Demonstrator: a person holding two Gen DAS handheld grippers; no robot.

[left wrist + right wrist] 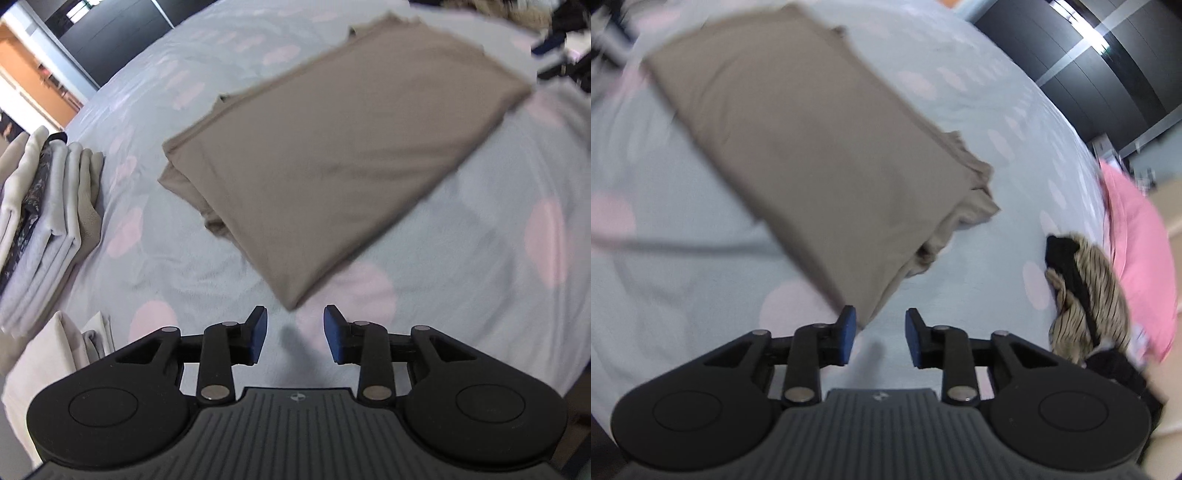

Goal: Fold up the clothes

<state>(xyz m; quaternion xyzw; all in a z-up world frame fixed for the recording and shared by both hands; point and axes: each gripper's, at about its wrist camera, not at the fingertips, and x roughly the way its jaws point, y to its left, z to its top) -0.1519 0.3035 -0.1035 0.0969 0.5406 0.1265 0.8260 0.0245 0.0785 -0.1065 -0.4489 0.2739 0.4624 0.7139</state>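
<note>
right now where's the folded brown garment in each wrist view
Left wrist: folded brown garment fills the centre and upper right, a corner near the open left gripper.
Right wrist: it runs from upper left to the open right gripper.
Shared landmark: the pink-spotted bedsheet.

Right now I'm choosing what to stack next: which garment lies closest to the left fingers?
The folded taupe garment, alone mid-bed, its corner just ahead of the left fingers; the pale folded stack sits farther left.

Bright daylight, motion blur, fisheye-bent edges
</note>
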